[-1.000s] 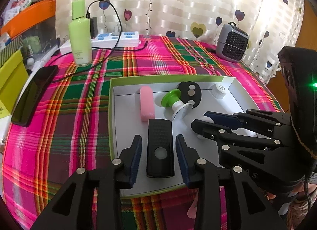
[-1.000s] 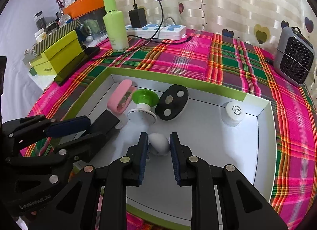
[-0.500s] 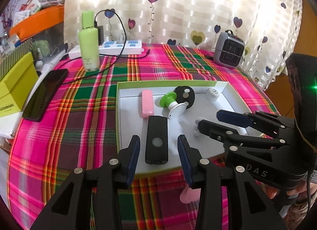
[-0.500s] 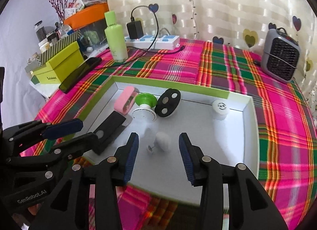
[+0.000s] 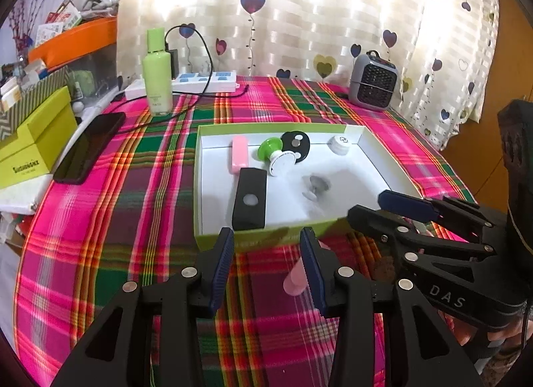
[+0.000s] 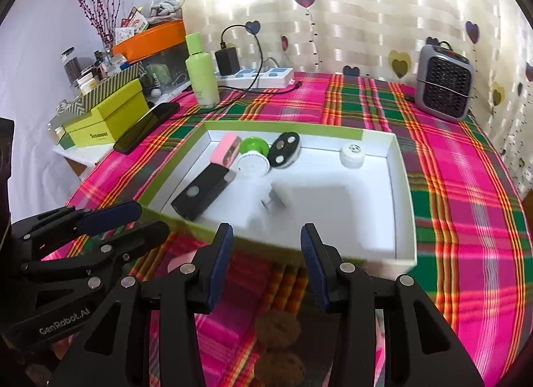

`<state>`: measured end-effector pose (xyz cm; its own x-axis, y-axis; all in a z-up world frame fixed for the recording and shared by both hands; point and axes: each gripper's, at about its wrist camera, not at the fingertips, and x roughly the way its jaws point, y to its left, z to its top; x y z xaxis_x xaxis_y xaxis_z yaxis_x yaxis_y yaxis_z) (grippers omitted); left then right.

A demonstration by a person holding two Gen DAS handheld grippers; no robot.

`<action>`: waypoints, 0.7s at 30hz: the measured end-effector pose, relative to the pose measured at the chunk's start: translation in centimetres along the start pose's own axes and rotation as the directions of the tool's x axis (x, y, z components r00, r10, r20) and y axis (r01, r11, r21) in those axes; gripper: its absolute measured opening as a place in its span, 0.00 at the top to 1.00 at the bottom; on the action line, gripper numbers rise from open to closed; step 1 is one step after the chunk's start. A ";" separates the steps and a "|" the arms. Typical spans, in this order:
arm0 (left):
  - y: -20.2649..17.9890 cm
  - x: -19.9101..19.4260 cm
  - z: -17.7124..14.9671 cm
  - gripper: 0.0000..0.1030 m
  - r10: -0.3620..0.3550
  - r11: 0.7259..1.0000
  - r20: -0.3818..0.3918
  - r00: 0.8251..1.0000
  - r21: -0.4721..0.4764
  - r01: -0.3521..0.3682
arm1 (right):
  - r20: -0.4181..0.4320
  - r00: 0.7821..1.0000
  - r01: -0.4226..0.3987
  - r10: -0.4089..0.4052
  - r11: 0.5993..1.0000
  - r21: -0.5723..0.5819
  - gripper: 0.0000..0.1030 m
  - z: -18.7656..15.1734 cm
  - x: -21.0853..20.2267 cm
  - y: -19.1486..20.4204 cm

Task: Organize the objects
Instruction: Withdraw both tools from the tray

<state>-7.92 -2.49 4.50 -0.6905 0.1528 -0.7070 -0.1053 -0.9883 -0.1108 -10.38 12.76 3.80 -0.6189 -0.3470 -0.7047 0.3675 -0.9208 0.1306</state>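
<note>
Left wrist view: the left gripper sits low in the frame over the plaid tablecloth, just short of the near wall of the green-rimmed tray. Its jaws stand apart with nothing between the pads; they have just been opening. The right gripper enters from the right edge, also empty and parted.

Inside the tray, centre of frame: a black box with a pale round button near the left wall, a pink case behind it, a green-and-white knob, a black disc leaning behind the knob, and a white cap in the far right corner. A small grey piece lies blurred on the tray floor, apart from the rest; its shape cannot be made out.

This view alone shows a pink tube on the cloth in front of the tray, partly behind the left gripper's right finger.

Right wrist view: the right gripper sits in the lower centre, jaws apart and empty, having just been opening. The left gripper shows at lower left. Only here appear two brown round things on the cloth below the gripper, blurred.

Both views carry the green bottle, power strip, phone and heater at the top.
</note>
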 end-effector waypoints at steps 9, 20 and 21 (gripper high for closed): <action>-0.5 -1.2 -1.4 0.61 -0.016 1.000 0.022 1.000 -0.002 0.016 | 0.044 0.999 0.022 -0.023 1.000 0.015 0.58 -1.6 -2.2 0.2; -1.0 -2.0 -2.7 0.61 -0.012 1.000 0.036 0.999 0.018 0.011 | 0.071 0.996 0.052 -0.053 0.999 0.017 0.58 -3.5 -3.9 0.5; -1.1 -2.0 -2.8 0.61 -0.011 1.000 0.036 0.999 0.018 0.010 | 0.070 0.996 0.056 -0.058 0.998 0.021 0.58 -3.8 -3.9 0.5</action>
<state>-4.40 -1.76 4.06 -0.7147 0.1631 -0.6801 -0.1249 -0.9866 -0.1054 -5.11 14.37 3.97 -0.6860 -0.3047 -0.6607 0.3171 -0.9425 0.1054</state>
